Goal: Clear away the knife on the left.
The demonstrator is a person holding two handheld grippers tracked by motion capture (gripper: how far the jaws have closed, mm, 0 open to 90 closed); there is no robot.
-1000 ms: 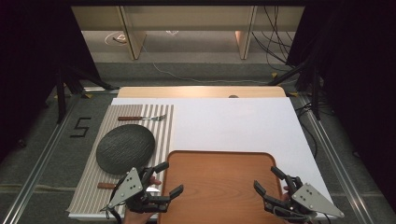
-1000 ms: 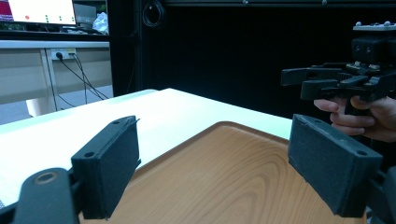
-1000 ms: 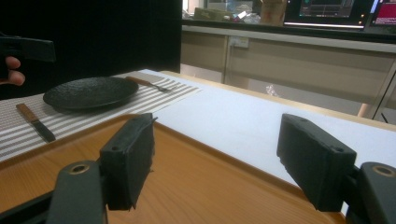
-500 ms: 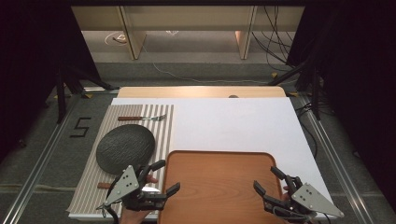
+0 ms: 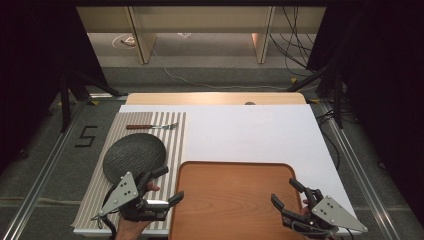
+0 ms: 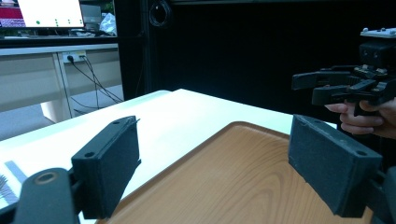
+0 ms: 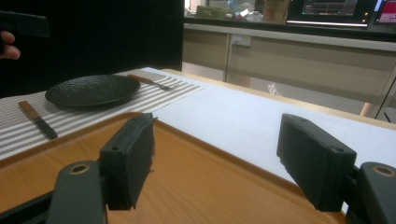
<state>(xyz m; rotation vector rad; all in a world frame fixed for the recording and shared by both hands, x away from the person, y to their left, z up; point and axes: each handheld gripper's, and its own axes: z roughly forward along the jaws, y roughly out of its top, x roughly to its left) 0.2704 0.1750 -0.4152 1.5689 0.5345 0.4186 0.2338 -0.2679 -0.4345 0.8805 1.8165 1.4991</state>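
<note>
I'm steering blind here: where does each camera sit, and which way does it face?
High view: above the person's side, looking forward and down on the table; left gripper and right gripper enter from the bottom.
Left gripper view: between its own open jaws, across the tray to the right gripper.
Right gripper view: between its own open jaws, over the tray toward the plate and knife.
All three views share the tray.

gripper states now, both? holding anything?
Left gripper: open, holding nothing, above the wooden tray.
Right gripper: open, holding nothing, above the tray.
</note>
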